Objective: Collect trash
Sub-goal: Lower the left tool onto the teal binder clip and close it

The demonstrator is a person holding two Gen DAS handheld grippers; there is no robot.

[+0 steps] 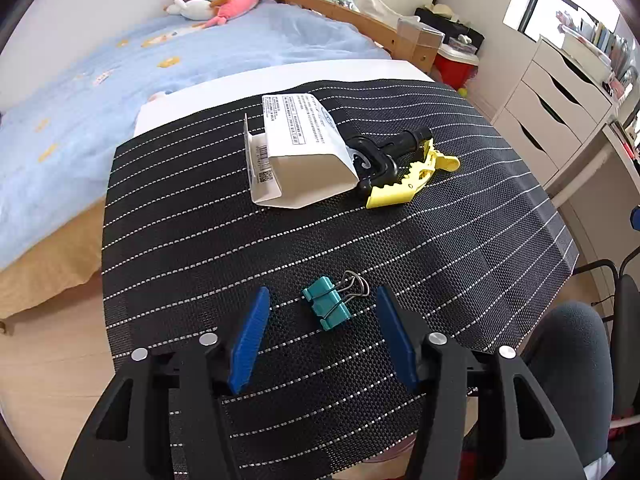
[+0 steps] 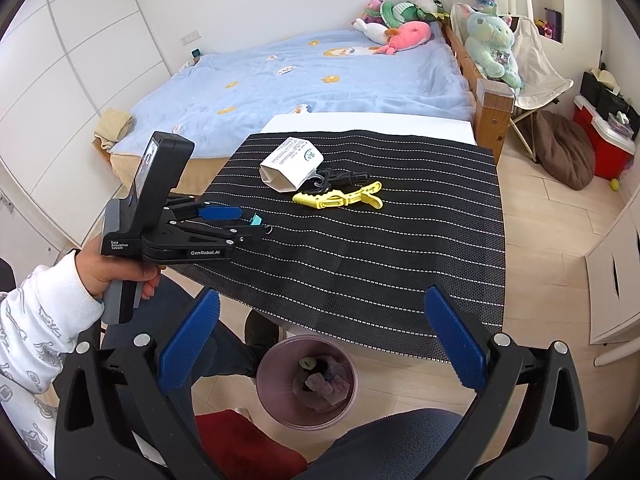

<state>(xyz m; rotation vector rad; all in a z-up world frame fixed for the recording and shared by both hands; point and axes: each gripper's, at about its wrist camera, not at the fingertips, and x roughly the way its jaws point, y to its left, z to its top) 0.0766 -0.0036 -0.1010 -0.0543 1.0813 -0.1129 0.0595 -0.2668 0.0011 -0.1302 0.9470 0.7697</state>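
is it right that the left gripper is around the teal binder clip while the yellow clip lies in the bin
Not quite. The yellow clip lies on the black mat, beside the white packet, not in the bin; the right wrist view shows this. The left gripper does straddle the teal binder clip.

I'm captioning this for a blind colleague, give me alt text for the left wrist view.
The left gripper, jaws apart, straddles a teal binder clip on a striped black mat without touching it. Farther back lie a white carton, a yellow clip and a black hook, with a blue bed behind.
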